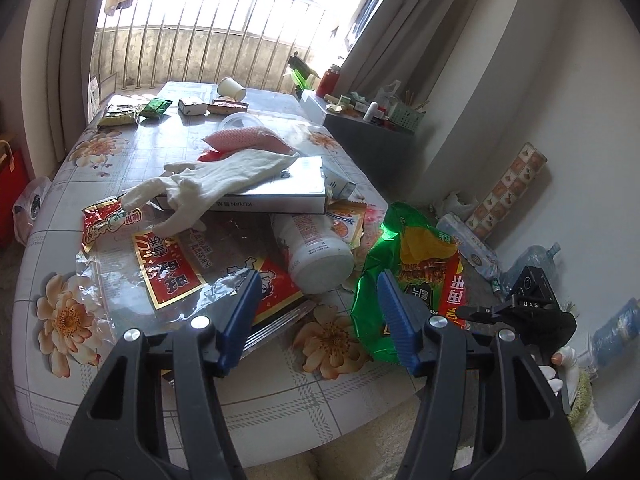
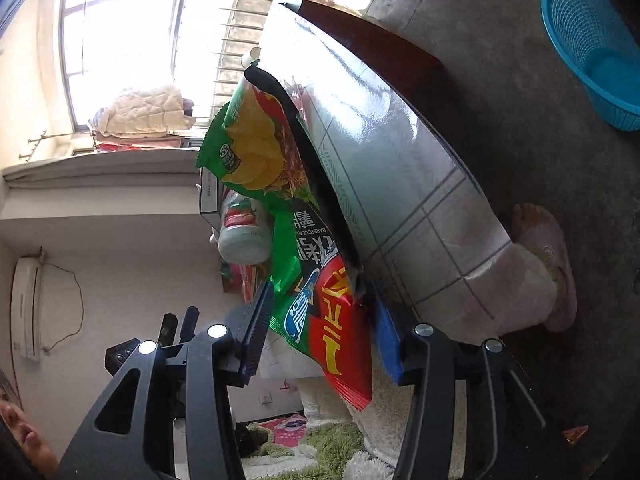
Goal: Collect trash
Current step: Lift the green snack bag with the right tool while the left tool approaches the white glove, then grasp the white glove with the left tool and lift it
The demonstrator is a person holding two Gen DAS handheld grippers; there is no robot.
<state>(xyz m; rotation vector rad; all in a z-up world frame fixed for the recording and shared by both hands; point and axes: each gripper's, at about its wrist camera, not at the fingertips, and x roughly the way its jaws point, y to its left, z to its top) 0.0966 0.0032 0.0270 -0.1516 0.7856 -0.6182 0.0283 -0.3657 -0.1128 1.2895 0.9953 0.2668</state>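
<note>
A green and red chip bag (image 1: 416,268) lies over the table's right edge; in the right wrist view it (image 2: 304,248) runs between my right gripper's (image 2: 320,332) blue fingers, which stand apart on either side of it. My left gripper (image 1: 316,316) is open above the table's near edge, empty, between a red snack wrapper (image 1: 176,268) and the chip bag. A white cup noodle tub (image 1: 316,252) lies on its side just beyond. A white glove (image 1: 208,184) drapes over a flat box (image 1: 280,196). The right gripper's body (image 1: 528,304) shows at right.
The floral table (image 1: 68,320) carries more wrappers (image 1: 120,114), a paper cup (image 1: 230,88) and a pink sponge (image 1: 240,140) farther back. A blue basket (image 2: 592,40) stands on the floor. Bottles (image 1: 472,252) and a side shelf (image 1: 372,116) are at right.
</note>
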